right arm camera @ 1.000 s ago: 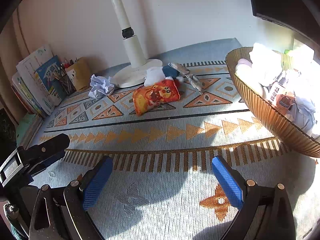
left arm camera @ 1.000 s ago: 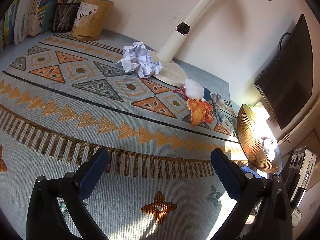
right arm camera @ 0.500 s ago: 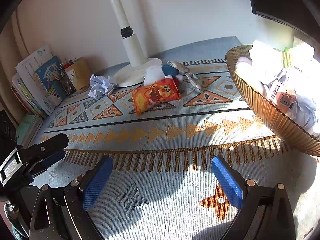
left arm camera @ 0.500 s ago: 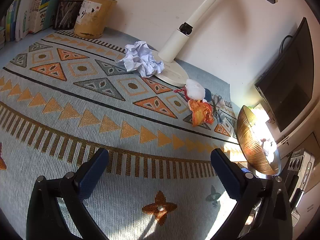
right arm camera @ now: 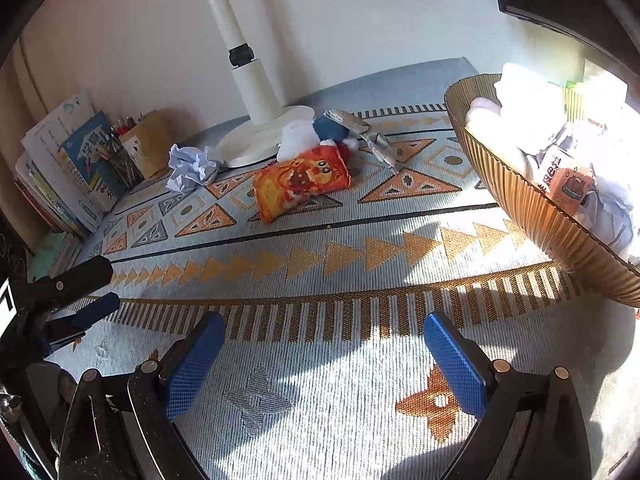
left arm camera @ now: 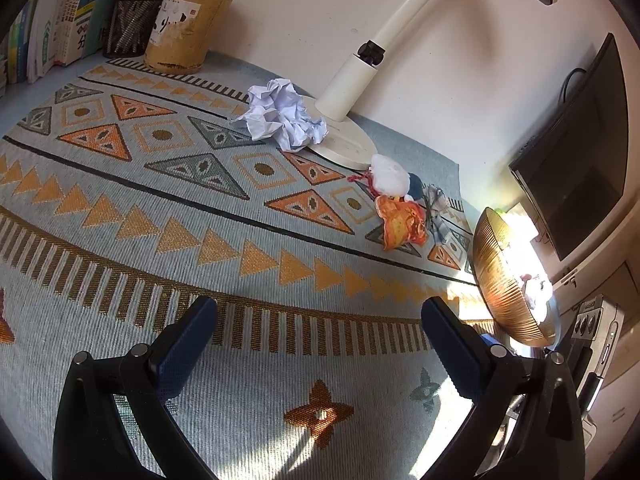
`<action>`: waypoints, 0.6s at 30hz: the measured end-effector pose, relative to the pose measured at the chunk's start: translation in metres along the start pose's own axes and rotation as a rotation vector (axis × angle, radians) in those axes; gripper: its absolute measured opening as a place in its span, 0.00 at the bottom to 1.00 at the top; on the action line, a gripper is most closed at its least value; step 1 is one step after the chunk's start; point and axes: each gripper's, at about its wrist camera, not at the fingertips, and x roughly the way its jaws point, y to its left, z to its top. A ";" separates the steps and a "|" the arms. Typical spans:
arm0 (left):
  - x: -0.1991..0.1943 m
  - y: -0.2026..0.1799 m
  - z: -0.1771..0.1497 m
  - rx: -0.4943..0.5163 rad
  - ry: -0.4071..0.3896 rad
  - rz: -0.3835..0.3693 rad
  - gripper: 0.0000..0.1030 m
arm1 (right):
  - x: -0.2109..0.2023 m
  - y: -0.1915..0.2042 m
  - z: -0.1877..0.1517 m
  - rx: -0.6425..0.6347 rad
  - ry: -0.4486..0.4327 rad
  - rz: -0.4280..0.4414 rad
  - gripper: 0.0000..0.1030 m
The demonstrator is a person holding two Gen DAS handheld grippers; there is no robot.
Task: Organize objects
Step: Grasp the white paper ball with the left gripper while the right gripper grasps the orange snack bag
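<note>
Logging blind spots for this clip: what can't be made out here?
- Bowl contents, left wrist view: sun glare washes them out.
- Bowl's far side, right wrist view: cut off by the frame edge.
- White and blue soft item: partly hidden behind the orange snack bag.

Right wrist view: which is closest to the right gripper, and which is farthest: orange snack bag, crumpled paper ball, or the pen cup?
From the right gripper:
1. Orange snack bag, straight ahead on the mat.
2. Crumpled paper ball, farther back, left, by the lamp base.
3. Pen cup, far left by the books.
</note>
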 end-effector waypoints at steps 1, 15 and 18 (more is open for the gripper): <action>-0.001 0.002 0.006 -0.011 0.019 -0.013 0.99 | 0.004 -0.001 0.003 0.016 0.031 0.014 0.96; 0.093 0.011 0.126 0.377 0.102 0.168 0.99 | 0.070 0.039 0.079 0.338 0.055 0.012 0.96; 0.109 0.012 0.138 0.428 0.097 0.180 0.99 | 0.084 0.051 0.087 0.359 0.023 -0.100 0.97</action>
